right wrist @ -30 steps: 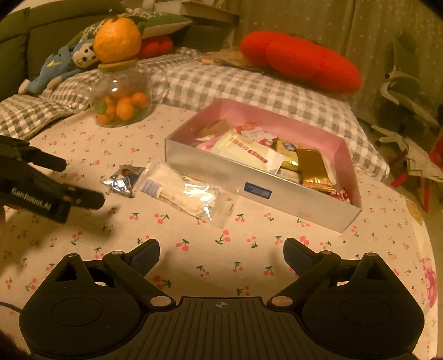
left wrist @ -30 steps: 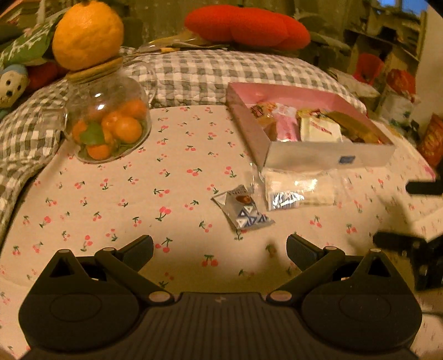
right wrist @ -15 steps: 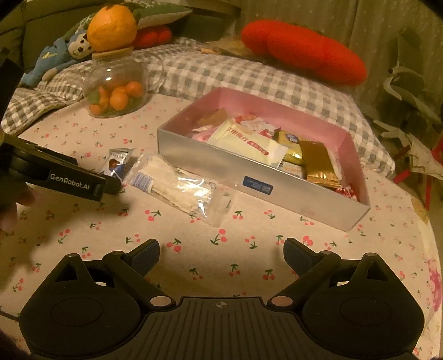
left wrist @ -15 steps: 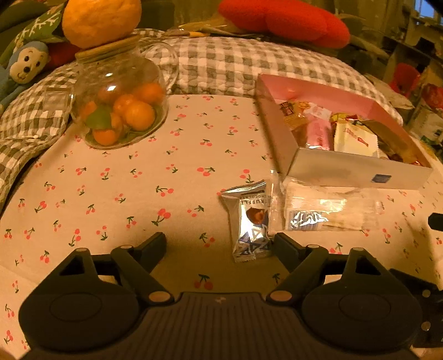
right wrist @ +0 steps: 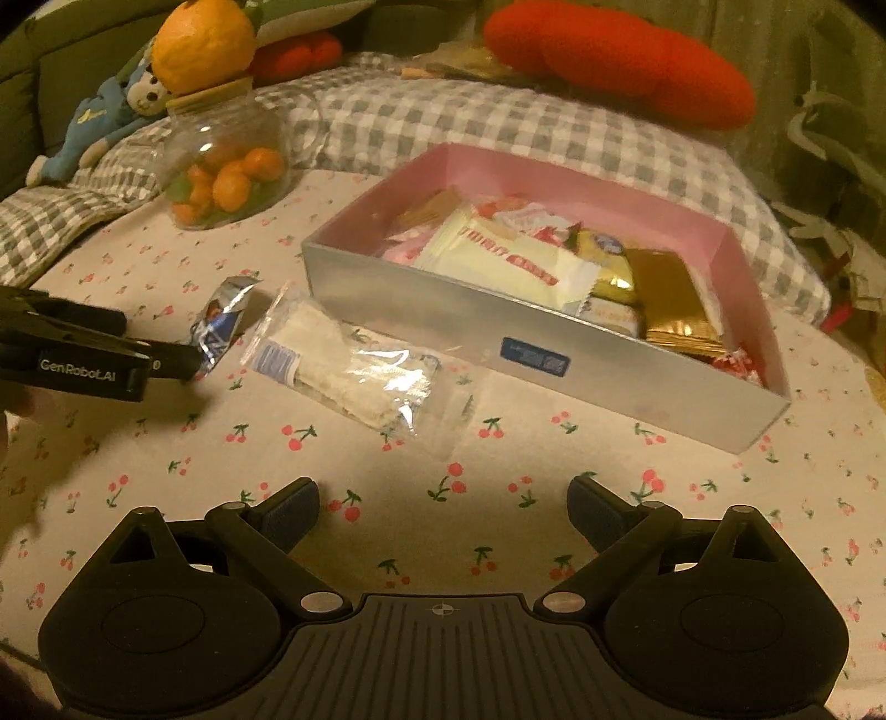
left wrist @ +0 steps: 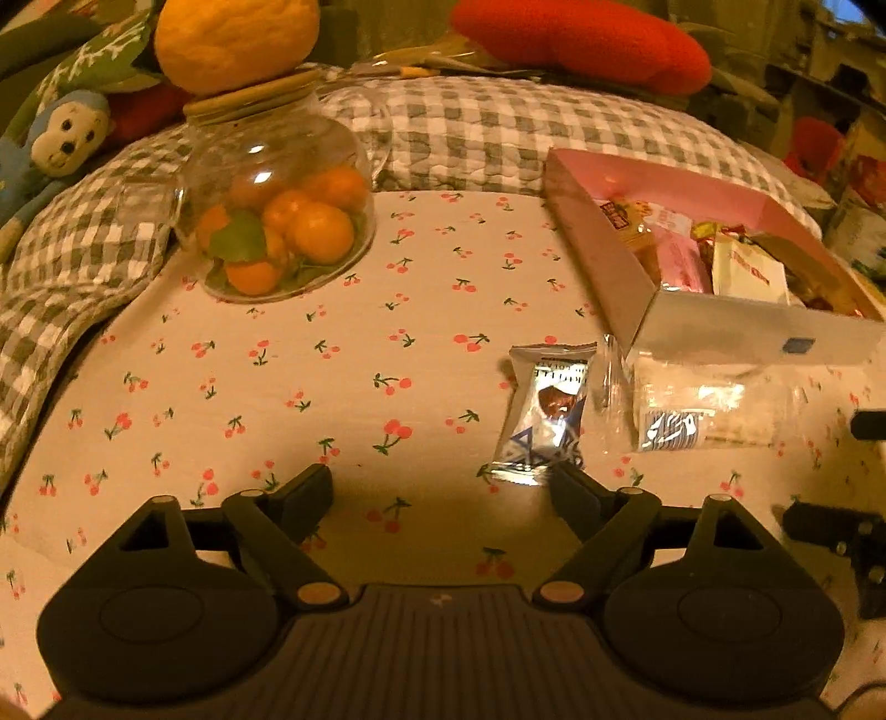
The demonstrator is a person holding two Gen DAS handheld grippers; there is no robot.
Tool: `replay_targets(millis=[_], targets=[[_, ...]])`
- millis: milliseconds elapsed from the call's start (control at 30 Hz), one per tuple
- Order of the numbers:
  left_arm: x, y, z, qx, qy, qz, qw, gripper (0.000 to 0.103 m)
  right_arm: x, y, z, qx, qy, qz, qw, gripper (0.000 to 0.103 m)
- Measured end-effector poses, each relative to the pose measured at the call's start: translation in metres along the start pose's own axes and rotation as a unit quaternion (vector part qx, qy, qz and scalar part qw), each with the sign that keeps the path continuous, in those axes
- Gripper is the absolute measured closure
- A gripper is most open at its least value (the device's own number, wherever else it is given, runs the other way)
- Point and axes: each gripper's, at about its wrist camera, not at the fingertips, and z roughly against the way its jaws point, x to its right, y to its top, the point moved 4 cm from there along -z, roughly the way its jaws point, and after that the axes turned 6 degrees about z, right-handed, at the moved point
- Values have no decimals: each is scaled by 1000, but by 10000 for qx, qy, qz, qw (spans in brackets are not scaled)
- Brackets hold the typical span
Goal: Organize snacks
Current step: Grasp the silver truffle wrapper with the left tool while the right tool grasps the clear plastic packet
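Note:
A small silver chocolate packet (left wrist: pixel 545 415) lies on the cherry-print cloth; it also shows in the right wrist view (right wrist: pixel 221 321). My left gripper (left wrist: pixel 443 493) is open, its right fingertip (left wrist: pixel 570 487) touching the packet's near end. A clear bag of pale snacks (left wrist: pixel 698 410) lies right of the packet, against a silver box with a pink inside (left wrist: pixel 720 327) filled with several snacks. In the right wrist view the bag (right wrist: pixel 354 371) lies left of the box (right wrist: pixel 443 299). My right gripper (right wrist: pixel 443 509) is open and empty, short of the bag.
A glass jar of small oranges (left wrist: pixel 277 216) with a big orange on its lid stands at the far left. A checked quilt (left wrist: pixel 470 133), red cushions (left wrist: pixel 581 39) and a monkey toy (left wrist: pixel 50 144) lie behind.
My left gripper has moved forward and left, so the silver packet now sits at its right fingertip. My right gripper moved slightly closer to the box.

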Motion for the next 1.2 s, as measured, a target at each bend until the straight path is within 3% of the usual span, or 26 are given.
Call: replay_targets(millis=[400, 700, 767, 867, 1033, 1200], targets=[[16, -3, 0, 92, -599, -430, 9972, 11, -1, 15, -18, 135, 384, 246, 9989, 4], [24, 10, -6, 142, -525, -97, 9985, 39, -1, 27, -28, 367, 533, 420, 9970, 8], [23, 12, -6, 164, -520, -34, 9985, 51, -2, 29, -27, 438, 548, 445, 9965, 15], [21, 13, -5, 168, -478, 68, 9987, 68, -5, 30, -24, 524, 628, 550, 9951, 34], [13, 13, -1, 44, -545, 421, 9976, 69, -12, 28, -18, 561, 786, 757, 9924, 66], [12, 9, 4, -34, -617, 452, 9971, 69, -20, 24, -10, 427, 892, 821, 9917, 82]])
